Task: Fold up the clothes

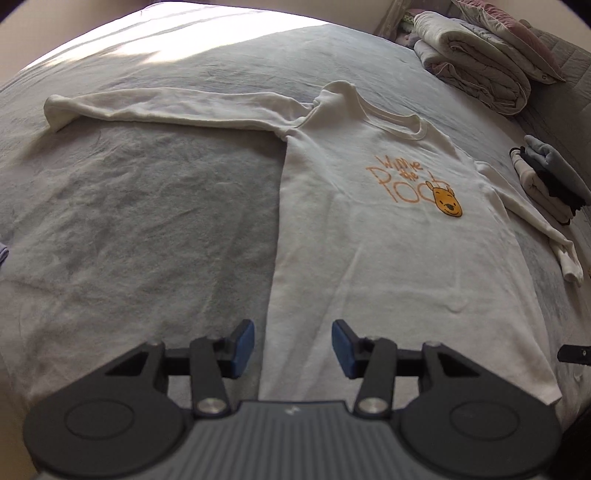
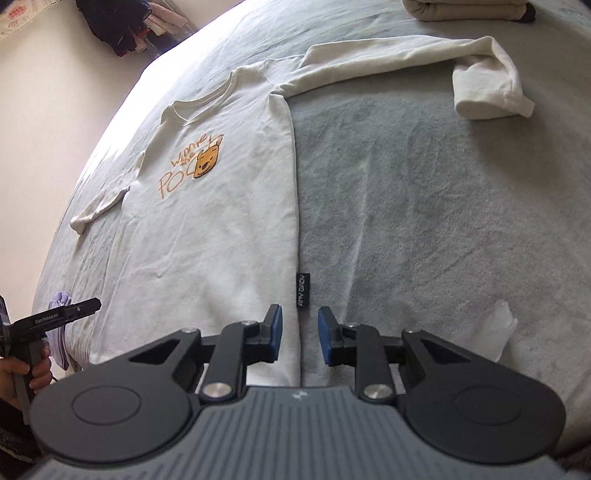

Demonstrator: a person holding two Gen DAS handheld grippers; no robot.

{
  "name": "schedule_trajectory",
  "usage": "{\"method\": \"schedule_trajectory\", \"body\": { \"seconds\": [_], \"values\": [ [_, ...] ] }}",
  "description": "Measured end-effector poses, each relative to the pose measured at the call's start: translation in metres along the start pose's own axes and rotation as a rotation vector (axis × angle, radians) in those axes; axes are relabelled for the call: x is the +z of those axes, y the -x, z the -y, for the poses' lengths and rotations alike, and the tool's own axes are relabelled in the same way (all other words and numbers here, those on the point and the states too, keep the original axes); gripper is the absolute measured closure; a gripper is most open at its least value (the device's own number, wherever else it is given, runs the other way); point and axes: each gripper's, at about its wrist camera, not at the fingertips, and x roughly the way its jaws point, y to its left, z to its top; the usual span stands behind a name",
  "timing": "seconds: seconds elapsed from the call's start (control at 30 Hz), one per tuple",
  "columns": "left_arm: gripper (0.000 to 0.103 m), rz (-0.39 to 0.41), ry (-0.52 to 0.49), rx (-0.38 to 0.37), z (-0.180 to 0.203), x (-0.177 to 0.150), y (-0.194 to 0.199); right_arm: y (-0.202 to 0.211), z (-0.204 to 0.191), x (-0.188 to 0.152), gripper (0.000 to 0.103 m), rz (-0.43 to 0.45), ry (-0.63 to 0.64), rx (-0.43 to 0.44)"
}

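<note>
A cream long-sleeved shirt [image 1: 369, 240] with an orange Winnie the Pooh print lies flat and face up on a grey bed [image 1: 129, 221]. It also shows in the right wrist view [image 2: 214, 206]. Both sleeves are spread out sideways. My left gripper [image 1: 293, 347] is open and empty, hovering over the shirt's left hem corner. My right gripper [image 2: 300, 334] is open and empty, over the shirt's right side seam near the hem, just below a small black label [image 2: 303, 291]. The left gripper also shows at the left edge of the right wrist view [image 2: 70, 312].
Folded quilts and pillows [image 1: 476, 55] are stacked at the head of the bed. A pile of folded clothes [image 1: 546, 177] lies beside the shirt's right sleeve. A folded beige item [image 2: 465, 9] lies at the far edge. A white crumpled piece [image 2: 495, 328] lies right of my right gripper.
</note>
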Motion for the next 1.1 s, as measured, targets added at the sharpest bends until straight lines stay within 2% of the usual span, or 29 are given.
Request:
{"method": "schedule_trajectory", "body": {
  "seconds": [0.07,0.13,0.23,0.4,0.53,0.73,0.77,0.8,0.83,0.87,1.1],
  "values": [
    [0.055,-0.02,0.04,0.002,-0.016,-0.005,0.003,-0.003,-0.001,-0.005,0.081,-0.011,0.0,-0.008],
    [0.056,-0.055,0.089,-0.025,-0.029,-0.011,0.003,-0.007,-0.002,-0.011,0.083,-0.022,0.0,-0.016],
    [0.058,-0.076,0.106,-0.079,-0.033,-0.02,0.002,-0.009,-0.004,-0.015,0.084,-0.024,0.006,-0.024],
    [0.059,-0.102,0.037,-0.112,-0.02,-0.031,0.002,-0.011,-0.007,-0.022,0.082,-0.021,0.017,-0.034],
    [0.07,-0.099,-0.051,-0.074,-0.006,-0.037,0.004,-0.014,-0.014,-0.027,0.079,-0.015,0.049,-0.055],
    [0.084,-0.086,-0.108,-0.047,0.005,-0.043,0.009,-0.019,-0.042,-0.042,0.078,0.008,0.207,-0.157],
    [0.09,-0.082,-0.115,-0.042,0.007,-0.044,0.01,-0.02,-0.047,-0.045,0.081,0.013,0.241,-0.178],
    [0.092,-0.078,-0.123,-0.038,0.009,-0.045,0.011,-0.021,-0.052,-0.048,0.082,0.018,0.271,-0.196],
    [0.094,-0.074,-0.131,-0.034,0.011,-0.046,0.012,-0.02,-0.054,-0.05,0.091,0.023,0.288,-0.206],
    [0.095,-0.07,-0.139,-0.03,0.012,-0.047,0.013,-0.017,-0.053,-0.05,0.095,0.029,0.293,-0.21],
    [0.097,-0.031,-0.122,-0.062,0.002,-0.043,0.038,0.006,-0.051,-0.05,0.098,0.069,0.33,-0.237]
  ]
}}
